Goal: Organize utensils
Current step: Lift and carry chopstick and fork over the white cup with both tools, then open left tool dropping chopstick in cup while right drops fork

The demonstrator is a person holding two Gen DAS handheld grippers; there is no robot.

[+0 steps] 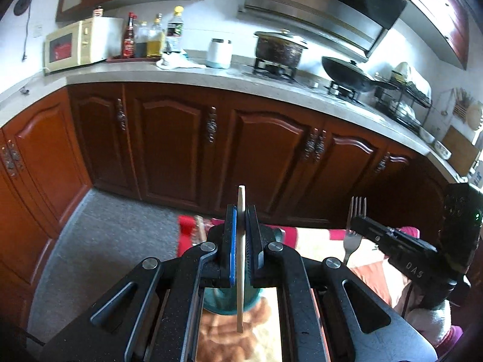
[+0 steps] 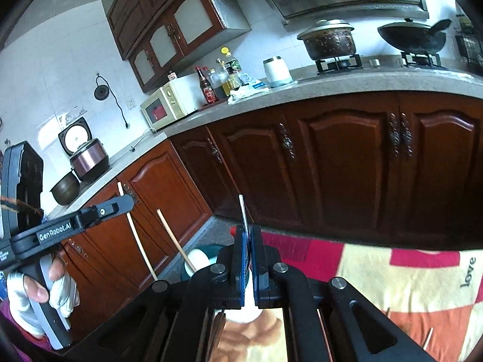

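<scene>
Above a patterned red, cream and orange cloth, the left gripper is clamping a pale wooden chopstick upright between its blue pads, both ends sticking out past the jaws. Beside it, the right gripper is pinching a silver metal fork by its handle, tines pointing up. A second pale chopstick is leaning in a white-and-teal cup below, and a gloved hand is gripping the left tool's handle.
</scene>
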